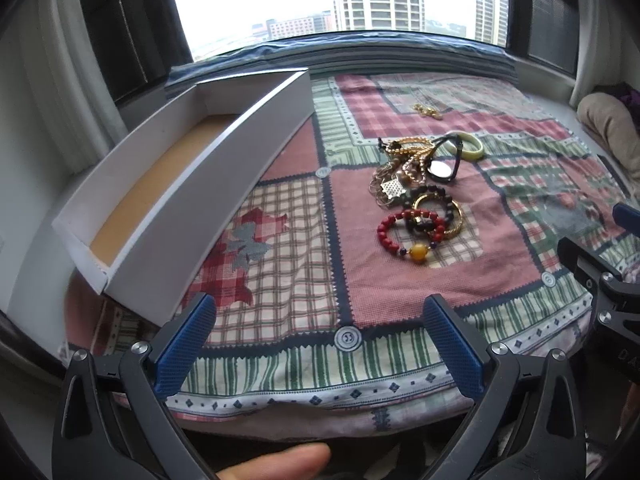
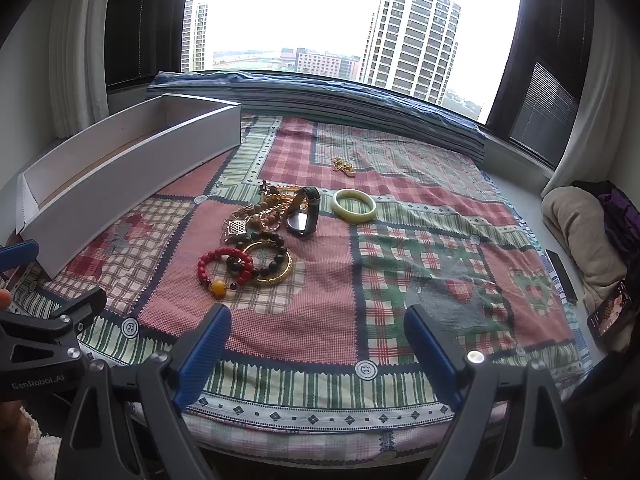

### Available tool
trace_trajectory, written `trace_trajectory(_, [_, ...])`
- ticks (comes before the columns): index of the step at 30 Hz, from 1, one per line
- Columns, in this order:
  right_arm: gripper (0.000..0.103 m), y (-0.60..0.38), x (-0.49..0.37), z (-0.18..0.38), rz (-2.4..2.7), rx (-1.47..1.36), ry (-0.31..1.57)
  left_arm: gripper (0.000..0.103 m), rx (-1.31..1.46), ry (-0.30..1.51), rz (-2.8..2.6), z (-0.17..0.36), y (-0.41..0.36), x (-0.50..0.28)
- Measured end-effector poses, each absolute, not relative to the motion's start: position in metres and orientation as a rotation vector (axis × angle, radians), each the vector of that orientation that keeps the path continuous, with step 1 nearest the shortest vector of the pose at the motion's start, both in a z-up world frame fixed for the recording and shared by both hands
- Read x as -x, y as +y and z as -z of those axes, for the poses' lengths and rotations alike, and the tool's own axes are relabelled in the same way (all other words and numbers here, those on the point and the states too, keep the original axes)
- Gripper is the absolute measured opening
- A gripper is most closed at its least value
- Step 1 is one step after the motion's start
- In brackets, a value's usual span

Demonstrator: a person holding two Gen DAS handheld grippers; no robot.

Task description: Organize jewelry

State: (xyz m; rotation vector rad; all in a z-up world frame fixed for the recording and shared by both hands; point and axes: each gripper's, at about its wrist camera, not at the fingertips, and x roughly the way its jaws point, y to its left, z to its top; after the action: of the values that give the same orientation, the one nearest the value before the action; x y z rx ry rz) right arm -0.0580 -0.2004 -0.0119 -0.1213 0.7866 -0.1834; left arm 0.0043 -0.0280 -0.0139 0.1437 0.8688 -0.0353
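A pile of jewelry lies on the patchwork cloth (image 1: 400, 292): a red bead bracelet (image 1: 404, 232) (image 2: 224, 268) with an amber bead, a gold bangle (image 2: 276, 268), dark beads, gold chains (image 1: 404, 160), a black watch (image 2: 306, 216), a pale green bangle (image 2: 354, 205) and a small gold piece (image 2: 343, 166) further back. A long white box (image 1: 192, 184) (image 2: 120, 172) with a brown floor stands open at the left. My left gripper (image 1: 320, 344) is open, near the cloth's front edge. My right gripper (image 2: 318, 348) is open too, short of the pile.
A window with tower blocks runs behind the cloth, with a folded blue blanket (image 2: 320, 96) below it. At the right lie a beige cushion (image 2: 580, 232), a dark flat bar (image 2: 562, 276) and a lit phone (image 2: 610, 316). A thumb (image 1: 276, 460) shows at the bottom.
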Motion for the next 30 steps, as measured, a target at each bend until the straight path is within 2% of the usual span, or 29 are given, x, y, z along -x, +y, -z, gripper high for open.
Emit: trace_trajectory(30, [0.09,-0.201,0.0551,0.0145,0.194,0.131,0.798,0.102,-0.095,0.894,0.022,0.0211,-0.0212,-0.0105])
